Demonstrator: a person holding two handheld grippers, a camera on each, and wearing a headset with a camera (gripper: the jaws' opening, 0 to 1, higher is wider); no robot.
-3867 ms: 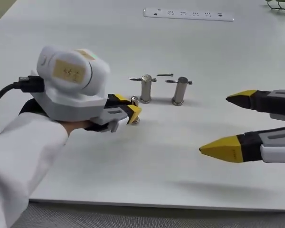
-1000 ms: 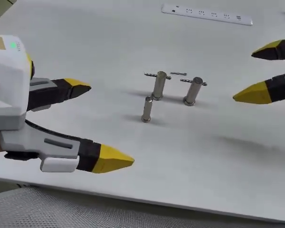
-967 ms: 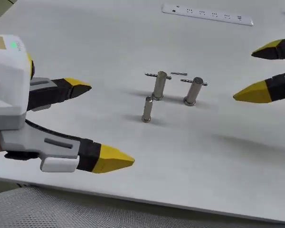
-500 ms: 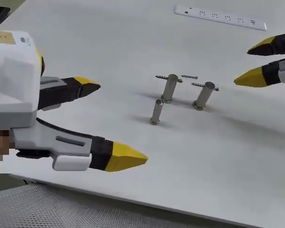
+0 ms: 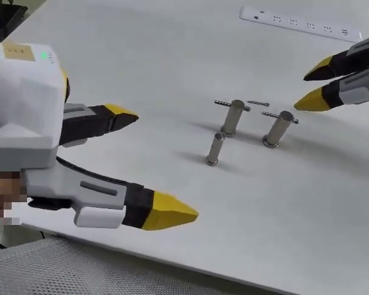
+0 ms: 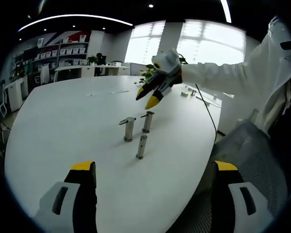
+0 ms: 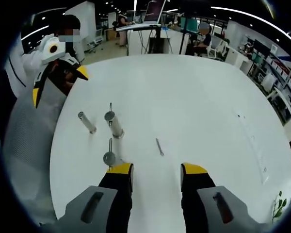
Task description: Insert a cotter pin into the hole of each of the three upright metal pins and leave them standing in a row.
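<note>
Three upright silver metal pins (image 5: 232, 118) stand on the white desk (image 5: 141, 61); I note two cross-pinned, the front one bare. Thin loose cotter pin (image 5: 258, 103) lies behind them. Left gripper (image 5: 165, 166) fingers gape wide, right gripper (image 5: 302, 92) fingers part-open, both empty.

I count three metal pins (image 5: 232, 117) standing, two with a cotter pin (image 5: 221, 103) through them and one bare, plus one loose cotter pin (image 5: 258, 103) and one power strip (image 5: 301, 23).
</note>
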